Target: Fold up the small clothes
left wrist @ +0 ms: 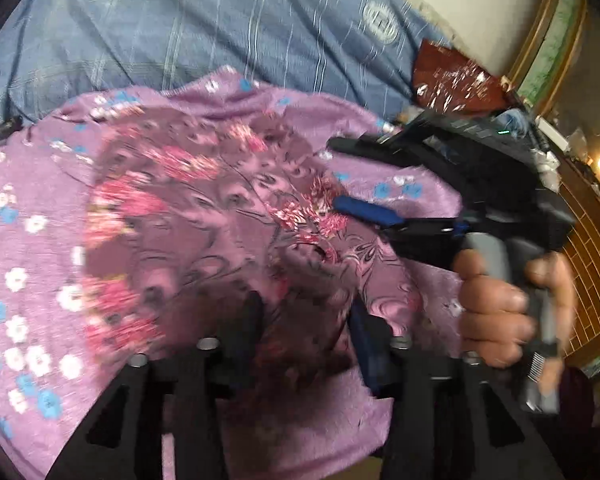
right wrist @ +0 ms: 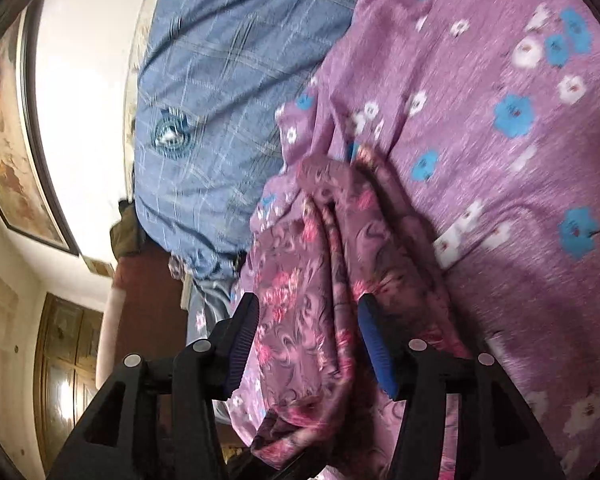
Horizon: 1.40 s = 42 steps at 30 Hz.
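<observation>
Gaping wide, both grippers' jaws straddle the dark floral garment on purple cloth.

Mauve swirl-and-pink-flower garment bunched, wrinkled, lying on purple cloth with blue-white flowers.

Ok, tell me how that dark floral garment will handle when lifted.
Probably floppy: the garment bunches in soft folds between the right hand-held gripper fingers. Likely light and perhaps slippery, since the thin cloth shows some sheen.
</observation>
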### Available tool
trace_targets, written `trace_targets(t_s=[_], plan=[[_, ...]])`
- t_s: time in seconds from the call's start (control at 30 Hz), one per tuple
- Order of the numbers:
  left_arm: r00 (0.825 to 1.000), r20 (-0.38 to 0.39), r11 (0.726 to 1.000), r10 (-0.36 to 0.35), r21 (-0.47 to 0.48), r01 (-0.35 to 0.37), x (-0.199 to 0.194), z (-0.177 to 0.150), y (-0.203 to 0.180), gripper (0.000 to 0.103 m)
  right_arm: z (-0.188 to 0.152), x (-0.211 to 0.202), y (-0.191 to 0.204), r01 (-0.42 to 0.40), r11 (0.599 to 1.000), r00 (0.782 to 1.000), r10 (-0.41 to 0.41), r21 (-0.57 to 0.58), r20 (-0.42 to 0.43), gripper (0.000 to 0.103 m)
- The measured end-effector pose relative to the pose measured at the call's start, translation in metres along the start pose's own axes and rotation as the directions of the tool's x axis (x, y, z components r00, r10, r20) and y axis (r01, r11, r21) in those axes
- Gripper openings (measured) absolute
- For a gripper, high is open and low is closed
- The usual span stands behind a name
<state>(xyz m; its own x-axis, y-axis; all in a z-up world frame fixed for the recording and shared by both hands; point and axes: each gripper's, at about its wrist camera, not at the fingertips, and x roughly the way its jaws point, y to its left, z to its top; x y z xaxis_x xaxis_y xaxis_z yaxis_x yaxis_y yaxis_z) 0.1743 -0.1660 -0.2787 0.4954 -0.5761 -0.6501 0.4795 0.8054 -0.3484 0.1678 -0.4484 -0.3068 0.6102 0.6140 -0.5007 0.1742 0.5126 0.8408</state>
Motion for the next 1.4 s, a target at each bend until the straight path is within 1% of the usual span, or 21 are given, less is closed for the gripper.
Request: trace_targets(t_s=[0.1, 0.2, 0.27, 0.3, 0.33, 0.37, 0.4, 0.43, 0.53, 0.67, 0.8, 0.87, 0.93, 0.97, 1.0, 1.07, 1.17, 1.2, 1.27, 1.33, 1.4], plan=[[0.999, 0.035, 0.999, 0.042, 0.017, -0.043, -0.024, -0.011, 0.017, 0.052, -0.006, 0.011, 0.002, 0.085, 0.996, 0.996, -0.085, -0.021, -0.019, 0.060], [0.994, 0.029, 0.993, 0.102, -0.062, -0.100, -0.035, -0.017, 0.044, 0.052, -0.012, 0.025, 0.002, 0.127, 0.991, 0.991, -0.129, -0.031, -0.040, 0.060], [0.992, -0.002, 0.982, 0.126, -0.138, -0.125, -0.035, -0.017, 0.064, 0.052, -0.018, 0.032, 0.010, 0.152, 0.985, 0.987, -0.156, -0.085, -0.041, 0.060], [0.991, -0.009, 0.978, 0.135, -0.158, -0.134, -0.035, -0.018, 0.070, 0.052, -0.022, 0.035, 0.015, 0.165, 0.979, 0.984, -0.171, -0.123, -0.042, 0.057], [0.988, -0.014, 0.975, 0.152, -0.163, -0.153, -0.035, -0.018, 0.073, 0.052, -0.025, 0.040, 0.020, 0.178, 0.970, 0.981, -0.188, -0.165, -0.043, 0.051], [0.985, -0.022, 0.972, 0.170, -0.159, -0.171, -0.035, -0.018, 0.070, 0.052, -0.029, 0.042, 0.023, 0.196, 0.960, 0.978, -0.207, -0.199, -0.036, 0.024], [0.982, -0.033, 0.970, 0.186, -0.155, -0.189, -0.034, -0.018, 0.071, 0.052, -0.034, 0.043, 0.027, 0.227, 0.943, 0.971, -0.238, -0.243, -0.018, 0.010], [0.980, -0.043, 0.968, 0.192, -0.156, -0.196, -0.032, -0.018, 0.072, 0.051, -0.036, 0.041, 0.030, 0.237, 0.934, 0.970, -0.245, -0.268, 0.003, 0.010], [0.982, -0.040, 0.968, 0.183, -0.170, -0.187, -0.032, -0.016, 0.063, 0.052, -0.037, 0.023, 0.041, 0.206, 0.928, 0.978, -0.189, -0.310, 0.085, 0.009], [0.983, -0.025, 0.974, 0.183, -0.134, -0.185, -0.025, -0.009, 0.047, 0.052, -0.034, -0.001, 0.052, 0.208, 0.919, 0.972, -0.158, -0.333, 0.173, 0.009], [0.983, -0.028, 0.980, 0.181, -0.082, -0.183, -0.017, -0.006, 0.030, 0.053, -0.032, -0.019, 0.042, 0.225, 0.925, 0.970, -0.181, -0.307, 0.165, 0.009], [0.980, -0.024, 0.979, 0.197, -0.045, -0.198, -0.009, -0.005, 0.025, 0.058, -0.029, -0.017, 0.031, 0.252, 0.925, 0.967, -0.227, -0.285, 0.117, 0.009], [0.973, -0.041, 0.974, 0.227, -0.008, -0.228, 0.003, -0.007, 0.021, 0.061, -0.024, -0.004, 0.014, 0.316, 0.917, 0.949, -0.309, -0.242, 0.068, 0.011], [0.970, -0.047, 0.971, 0.239, 0.004, -0.240, 0.007, -0.007, 0.021, 0.061, -0.023, 0.002, 0.010, 0.344, 0.909, 0.938, -0.341, -0.234, 0.054, 0.018], [0.968, -0.043, 0.969, 0.249, 0.016, -0.248, 0.009, -0.007, 0.018, 0.062, -0.022, 0.004, 0.008, 0.359, 0.907, 0.933, -0.357, -0.221, 0.049, 0.019], [0.967, -0.040, 0.968, 0.251, 0.033, -0.250, 0.006, -0.006, 0.014, 0.063, -0.018, -0.001, 0.013, 0.350, 0.914, 0.937, -0.343, -0.204, 0.070, 0.025], [0.975, -0.031, 0.975, 0.222, -0.009, -0.222, -0.006, -0.001, 0.019, 0.062, -0.012, -0.013, 0.038, 0.333, 0.911, 0.936, -0.288, -0.243, 0.204, 0.028], [0.976, -0.023, 0.976, 0.217, -0.022, -0.218, -0.010, 0.001, 0.020, 0.063, -0.008, -0.011, 0.049, 0.298, 0.913, 0.947, -0.247, -0.279, 0.204, 0.028], [0.973, -0.013, 0.973, 0.230, -0.016, -0.230, -0.014, 0.006, 0.022, 0.063, -0.002, -0.001, 0.066, 0.264, 0.903, 0.961, -0.215, -0.340, 0.173, 0.027], [0.959, -0.024, 0.959, 0.282, 0.021, -0.282, -0.009, 0.008, 0.021, 0.063, 0.009, 0.018, 0.079, 0.276, 0.879, 0.960, -0.231, -0.389, 0.158, 0.026], [0.947, -0.048, 0.947, 0.319, 0.050, -0.316, -0.001, 0.007, 0.020, 0.063, 0.027, 0.042, 0.074, 0.277, 0.893, 0.961, -0.262, -0.355, 0.093, 0.026]])
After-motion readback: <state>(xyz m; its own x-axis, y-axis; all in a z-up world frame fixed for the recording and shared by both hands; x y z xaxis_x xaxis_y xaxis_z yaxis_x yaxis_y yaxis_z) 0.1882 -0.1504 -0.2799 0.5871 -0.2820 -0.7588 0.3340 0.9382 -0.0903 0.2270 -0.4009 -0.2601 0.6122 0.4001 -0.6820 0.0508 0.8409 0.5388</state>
